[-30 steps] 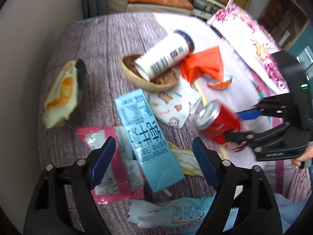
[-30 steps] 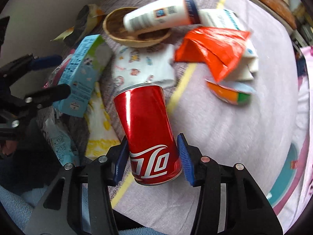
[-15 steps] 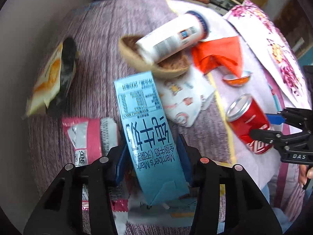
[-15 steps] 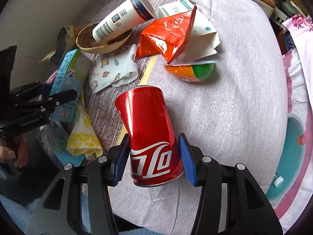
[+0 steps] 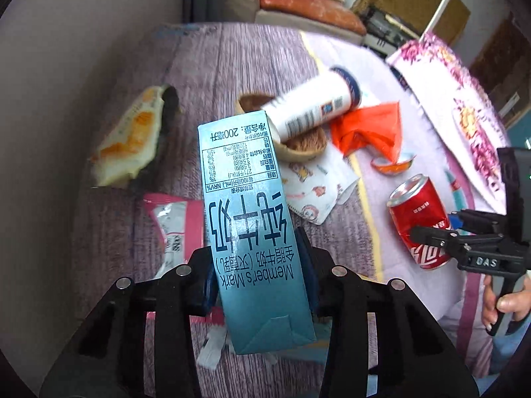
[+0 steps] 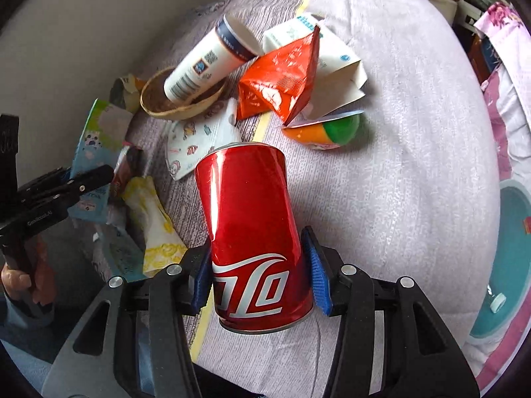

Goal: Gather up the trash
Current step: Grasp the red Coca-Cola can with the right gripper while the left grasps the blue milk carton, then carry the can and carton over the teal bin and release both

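A light blue milk carton (image 5: 245, 205) stands tilted between the blue pads of my left gripper (image 5: 257, 265). The jaws are closing, the pads press its sides, and it is lifted off the purple cloth (image 5: 212, 66). My right gripper (image 6: 260, 275) is shut on a red cola can (image 6: 252, 215) held above the cloth, its opened top pointing away. In the left wrist view the can (image 5: 418, 209) and right gripper (image 5: 441, 229) are at the right, with a hand on the handle. The right wrist view has the left gripper (image 6: 83, 179) and carton (image 6: 96, 139) at the left.
A white paper cup (image 5: 312, 109) lies in a wooden bowl (image 5: 302, 147). Around them lie an orange wrapper (image 5: 371, 129), a printed face mask (image 5: 315, 189), a yellow snack bag (image 5: 132, 139), a pink wrapper (image 5: 176, 219), a yellow wrapper (image 6: 152, 219) and an orange-green capsule (image 6: 328, 131).
My left gripper went from wide open over the carton to closed on it and raised it off the cloth. The right gripper carried the can away to the right.
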{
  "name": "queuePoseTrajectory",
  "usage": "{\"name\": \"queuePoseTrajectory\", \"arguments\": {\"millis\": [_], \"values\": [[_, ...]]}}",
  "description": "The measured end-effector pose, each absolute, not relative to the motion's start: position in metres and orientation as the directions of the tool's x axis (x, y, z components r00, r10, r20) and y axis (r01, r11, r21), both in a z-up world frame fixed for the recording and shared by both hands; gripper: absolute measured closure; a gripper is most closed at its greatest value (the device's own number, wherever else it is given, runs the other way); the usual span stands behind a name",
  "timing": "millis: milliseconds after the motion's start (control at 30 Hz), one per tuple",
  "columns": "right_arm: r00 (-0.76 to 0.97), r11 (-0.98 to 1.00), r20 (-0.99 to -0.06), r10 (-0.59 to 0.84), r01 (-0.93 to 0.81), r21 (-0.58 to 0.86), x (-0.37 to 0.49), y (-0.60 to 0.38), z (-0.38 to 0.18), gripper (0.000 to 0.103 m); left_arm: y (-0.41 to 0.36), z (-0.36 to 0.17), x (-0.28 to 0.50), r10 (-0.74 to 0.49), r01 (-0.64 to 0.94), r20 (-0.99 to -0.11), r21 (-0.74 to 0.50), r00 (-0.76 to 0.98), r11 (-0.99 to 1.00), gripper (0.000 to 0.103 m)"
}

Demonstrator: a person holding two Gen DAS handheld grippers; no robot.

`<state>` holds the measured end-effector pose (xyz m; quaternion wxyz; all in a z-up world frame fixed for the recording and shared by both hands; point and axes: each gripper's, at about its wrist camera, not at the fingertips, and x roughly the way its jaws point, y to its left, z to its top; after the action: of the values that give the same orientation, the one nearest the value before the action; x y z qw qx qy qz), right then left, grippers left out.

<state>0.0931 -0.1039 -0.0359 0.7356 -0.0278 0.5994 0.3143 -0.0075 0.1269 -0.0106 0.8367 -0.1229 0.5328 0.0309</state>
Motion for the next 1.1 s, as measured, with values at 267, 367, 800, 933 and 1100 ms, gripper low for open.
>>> {"name": "queuePoseTrajectory", "arguments": {"millis": [267,367,800,933,1100], "values": [[0.212,0.835,-0.843,0.495,-0.386,0.393,0.106,-0.173,0.001,0.056,0.083,0.029,0.007,-0.165,-0.046,-0.857,-0.214,0.488,0.976,0.061],[0.283,0.862,-0.829,0.482,-0.322,0.391,0.109,-0.207,0.012,0.056,0.045,0.031,0.026,-0.223,0.039,-0.847,-0.234,0.483,0.971,0.061],[0.481,0.942,-0.833,0.273,0.042,0.333,0.108,-0.388,0.018,0.056,-0.174,-0.004,0.096,-0.441,0.392,-0.855,-0.319,0.274,0.863,0.061],[0.483,0.933,-0.838,0.255,0.106,0.345,0.106,-0.42,0.001,0.056,-0.221,-0.021,0.104,-0.441,0.441,-0.873,-0.318,0.21,0.839,0.061],[0.474,0.923,-0.844,0.25,0.147,0.357,0.105,-0.438,-0.015,0.056,-0.263,-0.042,0.116,-0.423,0.468,-0.894,-0.314,0.148,0.826,0.061]]}}
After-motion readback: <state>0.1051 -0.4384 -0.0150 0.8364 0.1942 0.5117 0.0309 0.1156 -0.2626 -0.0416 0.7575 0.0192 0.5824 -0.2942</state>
